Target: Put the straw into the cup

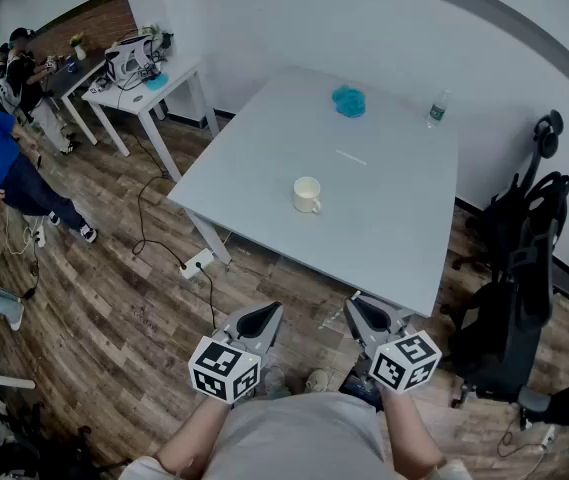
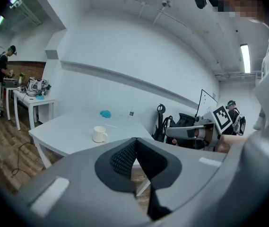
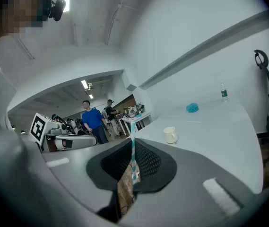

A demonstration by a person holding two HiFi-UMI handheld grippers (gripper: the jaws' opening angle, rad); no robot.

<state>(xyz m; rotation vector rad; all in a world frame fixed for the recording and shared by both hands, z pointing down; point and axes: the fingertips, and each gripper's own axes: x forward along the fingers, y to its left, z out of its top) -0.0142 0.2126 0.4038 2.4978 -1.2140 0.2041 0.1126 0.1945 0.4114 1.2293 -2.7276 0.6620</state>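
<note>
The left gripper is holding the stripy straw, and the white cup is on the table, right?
Not quite. It is the right gripper that holds the stripy straw, as the right gripper view shows. The left gripper is shut with nothing in it. The white cup is on the table.

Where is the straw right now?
The straw is pinched in the right claw, held above the wooden floor just short of the table, with the cup standing further ahead on it.
</note>
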